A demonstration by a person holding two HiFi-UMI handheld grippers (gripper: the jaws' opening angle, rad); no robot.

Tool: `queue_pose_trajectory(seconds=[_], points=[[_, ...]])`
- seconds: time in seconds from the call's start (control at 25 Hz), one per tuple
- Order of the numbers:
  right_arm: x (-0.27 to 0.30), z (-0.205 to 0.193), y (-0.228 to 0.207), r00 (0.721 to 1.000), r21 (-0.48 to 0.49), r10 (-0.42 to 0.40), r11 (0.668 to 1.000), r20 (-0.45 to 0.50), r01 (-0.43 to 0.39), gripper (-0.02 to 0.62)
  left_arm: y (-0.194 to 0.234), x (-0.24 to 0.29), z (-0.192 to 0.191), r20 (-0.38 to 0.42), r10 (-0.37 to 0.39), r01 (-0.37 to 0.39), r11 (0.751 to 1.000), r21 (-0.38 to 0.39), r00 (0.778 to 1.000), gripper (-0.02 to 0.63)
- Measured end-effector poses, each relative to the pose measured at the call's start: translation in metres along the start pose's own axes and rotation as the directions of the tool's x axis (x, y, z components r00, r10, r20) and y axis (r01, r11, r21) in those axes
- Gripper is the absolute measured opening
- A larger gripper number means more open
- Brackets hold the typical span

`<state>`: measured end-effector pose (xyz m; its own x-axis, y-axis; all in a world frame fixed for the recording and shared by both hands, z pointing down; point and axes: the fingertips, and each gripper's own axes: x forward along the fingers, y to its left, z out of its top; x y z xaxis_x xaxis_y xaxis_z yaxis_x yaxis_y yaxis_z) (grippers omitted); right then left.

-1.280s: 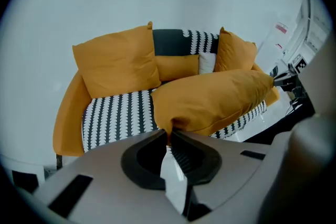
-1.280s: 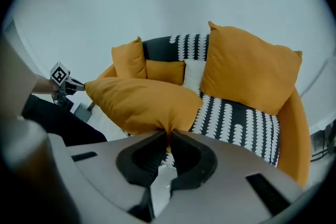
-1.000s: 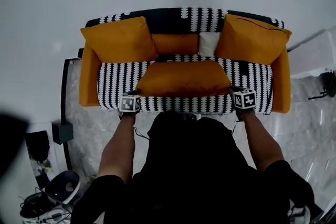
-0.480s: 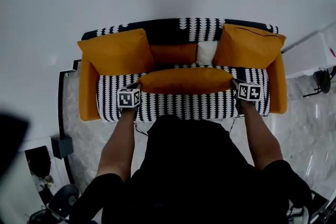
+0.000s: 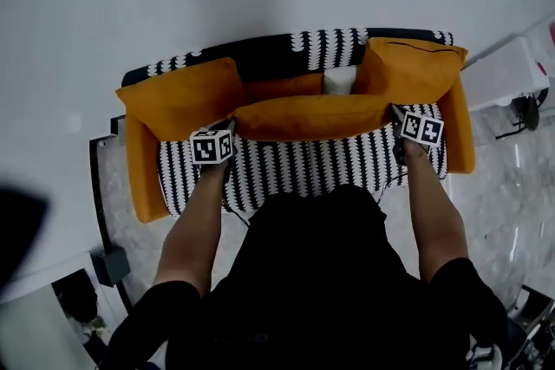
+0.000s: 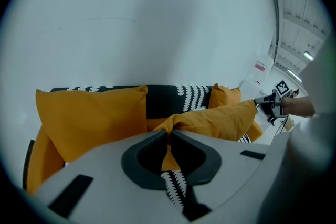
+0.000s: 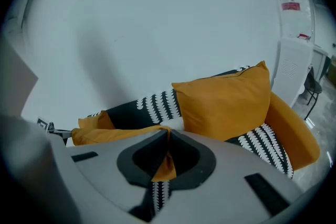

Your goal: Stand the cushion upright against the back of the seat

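A long orange cushion [image 5: 310,117] hangs lengthwise over the black-and-white patterned seat [image 5: 303,165], close in front of the sofa's back [image 5: 295,50]. My left gripper [image 5: 229,129] is shut on its left corner, and the orange fabric shows pinched between the jaws [image 6: 169,135]. My right gripper [image 5: 395,113] is shut on the right corner [image 7: 168,136]; its jaws have just been closing tighter on that fabric. In the left gripper view the cushion [image 6: 215,118] stretches away to the right gripper [image 6: 269,105].
Two big orange cushions lean in the sofa's corners, one left [image 5: 182,95] and one right [image 5: 409,69], with a small white cushion [image 5: 340,81] between them. Orange armrests [image 5: 143,178] bound the seat. A white unit [image 5: 507,74] stands at the right, a white wall behind.
Both grippers moved away from the seat's front edge toward the backrest and rose, carrying the long cushion off the seat. The cushion now shows edge-on rather than flat.
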<state>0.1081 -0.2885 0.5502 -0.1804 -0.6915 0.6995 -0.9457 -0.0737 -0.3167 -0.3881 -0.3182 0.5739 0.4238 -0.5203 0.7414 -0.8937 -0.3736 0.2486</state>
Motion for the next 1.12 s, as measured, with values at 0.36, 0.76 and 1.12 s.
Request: queue_pose_trajectory(seconds=[0.36,0.76,1.12], points=[[0.048,0.063,0.006,1.0,-0.052,-0.003,0.999,0.004,0.004,0.043,0.02,0.031,0.048,0.029,0.034,-0.032,0.997,-0.067,0.999,0.035],[0.12,0.075,-0.014,0.983,-0.2,-0.058,0.98,-0.173,0.023,0.044,0.028,0.069,0.062,0.007,0.128,-0.125,0.977,-0.173,0.992,0.037],[0.147,0.085,-0.026,0.973,-0.187,-0.03,0.982,-0.227,-0.014,0.046,0.042,0.074,0.071,-0.008,0.213,-0.213,0.973,-0.09,0.977,0.043]])
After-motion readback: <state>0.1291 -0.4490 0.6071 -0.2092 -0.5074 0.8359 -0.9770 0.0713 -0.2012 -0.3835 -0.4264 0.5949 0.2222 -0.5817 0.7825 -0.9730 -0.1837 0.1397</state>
